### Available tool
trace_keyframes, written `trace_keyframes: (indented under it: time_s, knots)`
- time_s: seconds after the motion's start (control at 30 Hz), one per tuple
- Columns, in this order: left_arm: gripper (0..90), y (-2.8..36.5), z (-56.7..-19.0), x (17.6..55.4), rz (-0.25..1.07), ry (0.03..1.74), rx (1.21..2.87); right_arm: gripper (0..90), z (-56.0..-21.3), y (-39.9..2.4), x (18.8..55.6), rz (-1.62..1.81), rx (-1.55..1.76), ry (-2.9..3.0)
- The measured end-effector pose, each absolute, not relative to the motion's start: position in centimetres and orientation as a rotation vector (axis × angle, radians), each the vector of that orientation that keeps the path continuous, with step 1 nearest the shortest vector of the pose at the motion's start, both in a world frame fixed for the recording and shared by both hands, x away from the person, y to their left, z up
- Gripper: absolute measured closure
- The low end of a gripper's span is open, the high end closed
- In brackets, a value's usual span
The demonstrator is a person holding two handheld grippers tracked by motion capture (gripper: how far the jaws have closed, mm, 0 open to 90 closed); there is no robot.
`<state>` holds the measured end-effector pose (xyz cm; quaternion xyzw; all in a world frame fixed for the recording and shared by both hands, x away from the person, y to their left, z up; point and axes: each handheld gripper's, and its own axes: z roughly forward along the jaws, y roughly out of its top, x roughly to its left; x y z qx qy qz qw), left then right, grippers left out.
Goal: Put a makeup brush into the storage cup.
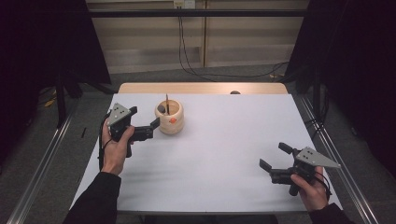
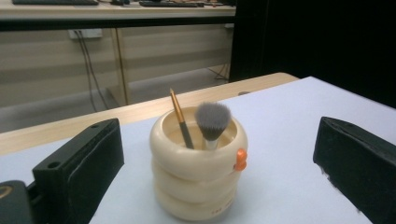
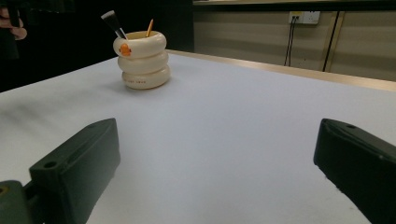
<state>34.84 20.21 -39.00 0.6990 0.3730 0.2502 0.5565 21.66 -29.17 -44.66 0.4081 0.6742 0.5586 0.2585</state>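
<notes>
A cream holder (image 1: pixel 169 118) made of three stacked rings, with a small orange knob on its side, stands on the white table (image 1: pixel 219 158), just ahead of the left gripper (image 1: pixel 145 117). In the left gripper view the holder (image 2: pixel 198 163) sits between the two jaws, which stand wide apart and touch nothing. Two things stand upright in it: a makeup brush (image 2: pixel 212 122) with a grey bristle head and a thin pencil (image 2: pixel 180 118) with an orange shaft, side by side. The right gripper (image 1: pixel 274 156) is well apart from the holder, near the table's close right corner, its jaws also spread wide and holding nothing; from it the holder (image 3: pixel 141 59) shows far ahead to the left.
</notes>
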Motion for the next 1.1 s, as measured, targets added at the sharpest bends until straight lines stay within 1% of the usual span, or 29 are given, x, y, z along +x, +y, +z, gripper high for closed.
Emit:
trace_keyframes:
  time_s: [0.17, 0.23, 0.3, 0.33, 0.6, 0.73, 0.83, 0.97, 1.1]
  knots:
    - [1.7, 20.4, -38.7, 33.3, 0.575, 0.862, 1.622, 0.0, -44.6, -29.2, 21.6, 1.509, 1.110, 1.824]
    - [2.3, 20.7, -38.7, 32.7, 0.599, 0.847, 1.637, 0.0, -44.6, -29.2, 21.6, 1.510, 1.108, 1.822]
    - [2.4, 20.9, -38.8, 32.4, 0.573, 0.850, 1.645, 0.0, -44.6, -29.2, 21.6, 1.512, 1.112, 1.819]
    - [2.3, 21.0, -38.9, 32.2, 0.586, 0.856, 1.640, 0.0, -44.6, -29.2, 21.6, 1.505, 1.096, 1.818]
    - [1.2, 21.3, -39.8, 29.6, 0.551, 0.831, 1.649, 0.0, -44.6, -29.3, 21.6, 1.510, 1.097, 1.817]
    - [1.3, 21.3, -40.4, 28.0, 0.559, 0.835, 1.649, 0.0, -44.6, -29.3, 21.6, 1.506, 1.093, 1.819]
    - [1.3, 21.3, -40.7, 27.1, 0.529, 0.824, 1.645, 0.0, -44.6, -29.2, 21.6, 1.507, 1.098, 1.820]
    - [1.3, 21.6, -41.1, 25.9, 0.538, 0.852, 1.633, 0.0, -44.6, -29.2, 21.6, 1.510, 1.106, 1.821]
    - [2.0, 22.1, -41.6, 24.9, 0.520, 0.874, 1.641, 0.0, -44.6, -29.2, 21.6, 1.509, 1.105, 1.822]
